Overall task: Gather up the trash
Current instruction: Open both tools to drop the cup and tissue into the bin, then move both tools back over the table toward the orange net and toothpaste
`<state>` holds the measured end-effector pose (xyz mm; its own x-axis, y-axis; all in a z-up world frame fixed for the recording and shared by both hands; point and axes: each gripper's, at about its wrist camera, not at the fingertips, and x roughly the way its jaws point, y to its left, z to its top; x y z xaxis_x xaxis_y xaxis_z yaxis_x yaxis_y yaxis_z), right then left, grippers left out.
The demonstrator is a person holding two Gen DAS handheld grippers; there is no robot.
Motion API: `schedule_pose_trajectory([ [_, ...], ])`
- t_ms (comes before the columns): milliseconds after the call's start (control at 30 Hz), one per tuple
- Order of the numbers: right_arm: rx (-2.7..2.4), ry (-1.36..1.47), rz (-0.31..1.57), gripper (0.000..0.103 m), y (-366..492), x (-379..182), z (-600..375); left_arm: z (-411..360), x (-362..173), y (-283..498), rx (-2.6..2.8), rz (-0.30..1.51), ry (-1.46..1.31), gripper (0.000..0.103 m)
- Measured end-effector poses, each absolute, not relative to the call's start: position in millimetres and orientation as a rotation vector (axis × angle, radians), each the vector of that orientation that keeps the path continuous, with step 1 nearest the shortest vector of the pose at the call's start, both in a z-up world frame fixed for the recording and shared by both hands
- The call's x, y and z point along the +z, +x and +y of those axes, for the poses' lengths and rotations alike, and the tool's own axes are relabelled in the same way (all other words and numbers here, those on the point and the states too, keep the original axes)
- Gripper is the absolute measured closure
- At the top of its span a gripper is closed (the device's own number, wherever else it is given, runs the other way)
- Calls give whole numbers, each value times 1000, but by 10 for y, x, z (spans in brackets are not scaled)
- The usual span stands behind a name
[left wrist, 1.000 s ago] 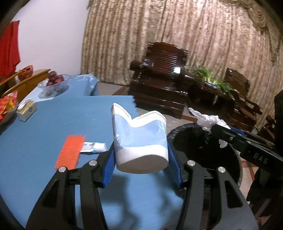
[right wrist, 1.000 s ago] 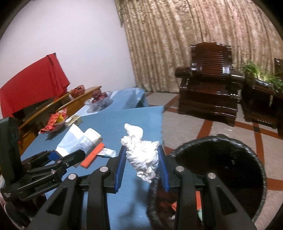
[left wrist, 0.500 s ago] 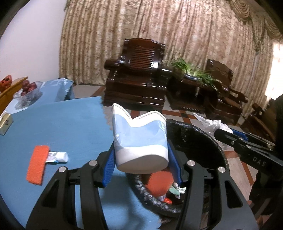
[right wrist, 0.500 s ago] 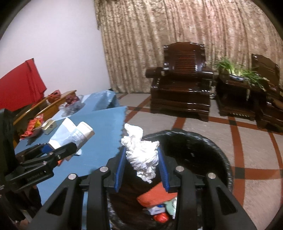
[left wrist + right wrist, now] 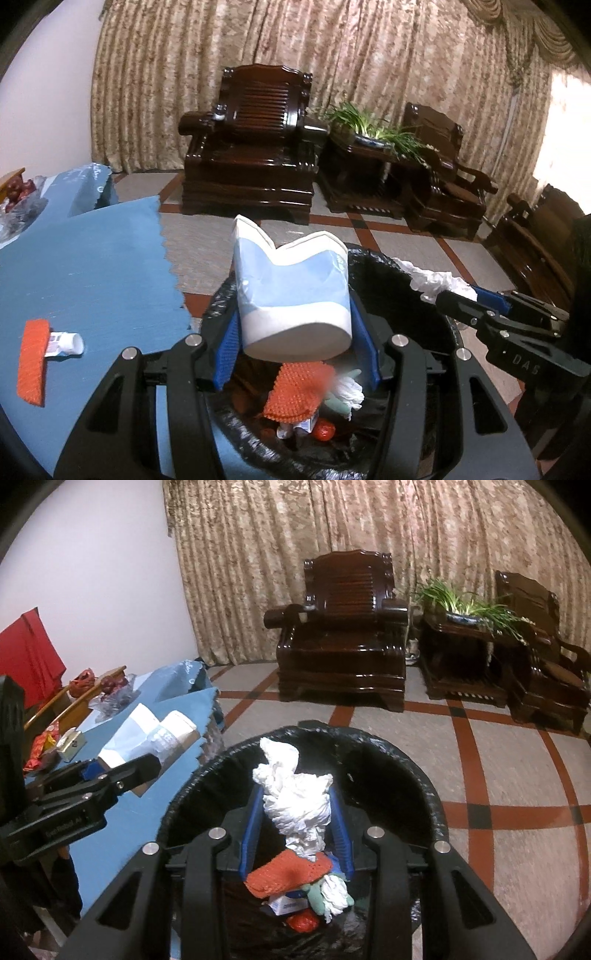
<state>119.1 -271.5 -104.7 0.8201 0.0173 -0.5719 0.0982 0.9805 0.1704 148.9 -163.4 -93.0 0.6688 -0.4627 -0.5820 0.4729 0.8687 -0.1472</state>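
Observation:
My left gripper [image 5: 295, 347] is shut on a crushed blue-and-white paper cup [image 5: 291, 291] and holds it over the black-lined trash bin [image 5: 388, 266]. My right gripper [image 5: 295, 834] is shut on a crumpled white tissue [image 5: 295, 797], also over the bin [image 5: 417, 775]. Inside the bin lie an orange scrubber [image 5: 288, 873], a small box and more tissue. On the blue table [image 5: 92, 266] lie an orange scrubber [image 5: 33, 360] and a small white tube [image 5: 66, 343]. The right gripper with its tissue shows at the right of the left wrist view [image 5: 461, 295].
Dark wooden armchairs [image 5: 251, 147] and a side table with a plant [image 5: 369, 129] stand before the curtain. A fruit bowl [image 5: 114, 692], a small box [image 5: 70, 744] and snack packets [image 5: 40, 749] sit at the table's far end. Tiled floor surrounds the bin.
Both grippers have moved from above the table's edge to over the bin's opening, still holding the cup and the tissue. The bin's contents have come into view.

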Motion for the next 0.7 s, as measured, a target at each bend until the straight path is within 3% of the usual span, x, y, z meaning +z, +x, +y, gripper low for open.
schedule_pose_trajectory([
  [100, -58, 195, 624, 62, 1198, -1115, -2767, -1694, -956, 1543, -556, 671, 13, 41],
  [167, -73, 195, 631, 50, 1196, -1154, -2795, -1706, -963, 1542, -580, 676, 5, 31],
  [233, -82, 199, 638, 45, 1192, -1190, -2823, -1682, -959, 1528, -578, 665, 8, 26],
  [467, -103, 189, 625, 6, 1143, -1210, -2810, -1397, -891, 1517, -524, 650, 2, 15],
  [700, -49, 191, 617, 6, 1191, -1157, -2619, -877, -802, 1502, -396, 638, -14, 12],
])
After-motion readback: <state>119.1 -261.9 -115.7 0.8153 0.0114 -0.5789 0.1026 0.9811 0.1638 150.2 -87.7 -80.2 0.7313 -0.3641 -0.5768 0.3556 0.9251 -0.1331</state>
